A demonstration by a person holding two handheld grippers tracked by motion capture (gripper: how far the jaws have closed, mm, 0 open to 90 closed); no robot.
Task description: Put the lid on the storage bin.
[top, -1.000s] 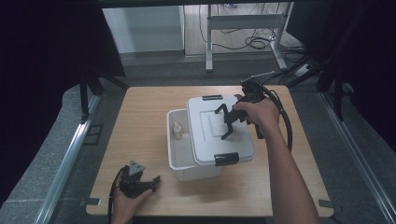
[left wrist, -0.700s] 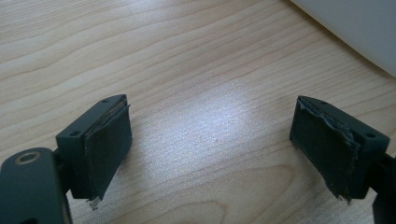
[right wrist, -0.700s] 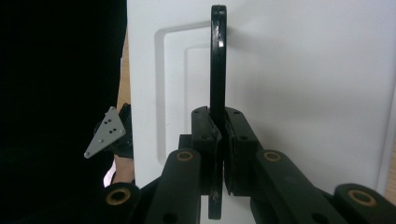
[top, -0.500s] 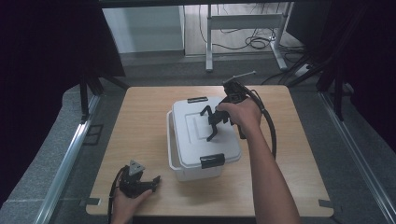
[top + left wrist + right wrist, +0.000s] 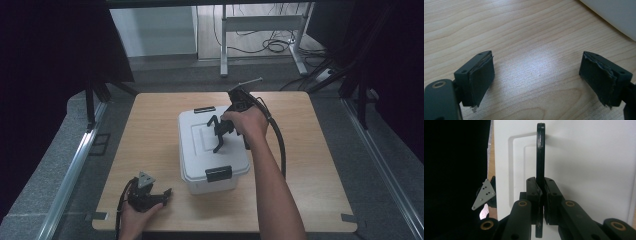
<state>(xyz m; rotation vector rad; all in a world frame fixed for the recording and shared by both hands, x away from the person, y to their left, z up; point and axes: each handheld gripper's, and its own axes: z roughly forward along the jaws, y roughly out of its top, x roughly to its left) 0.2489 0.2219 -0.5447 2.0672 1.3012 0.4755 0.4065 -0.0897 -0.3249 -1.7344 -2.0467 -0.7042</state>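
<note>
The lid (image 5: 210, 145) sits on top of the white box (image 5: 212, 182) in the middle of the table (image 5: 150, 130). It looks like it covers the whole box now, with no gap showing from above. So I think the big part of the job, putting the lid on, is nearly done.

The right gripper (image 5: 220, 134) pinches the thin black handle (image 5: 540, 152) that stands up from the lid. In the right gripper view its jaws are pressed tight on both sides of that handle. What is left, I think, is to let go of the handle and maybe snap down the black clips. One clip (image 5: 218, 173) is at the near end of the box and one (image 5: 204, 109) is at the far end. I cannot tell if they are clicked shut yet.

The left gripper (image 5: 162, 194) rests on the table near the front edge, a little way left of the box. Its jaws are wide apart with nothing between them, just bare wood, as the left gripper view shows.

The lid is white and flat. It has a sunken shape with round corners in its top. The box under it is white too, with smooth sides.
</note>
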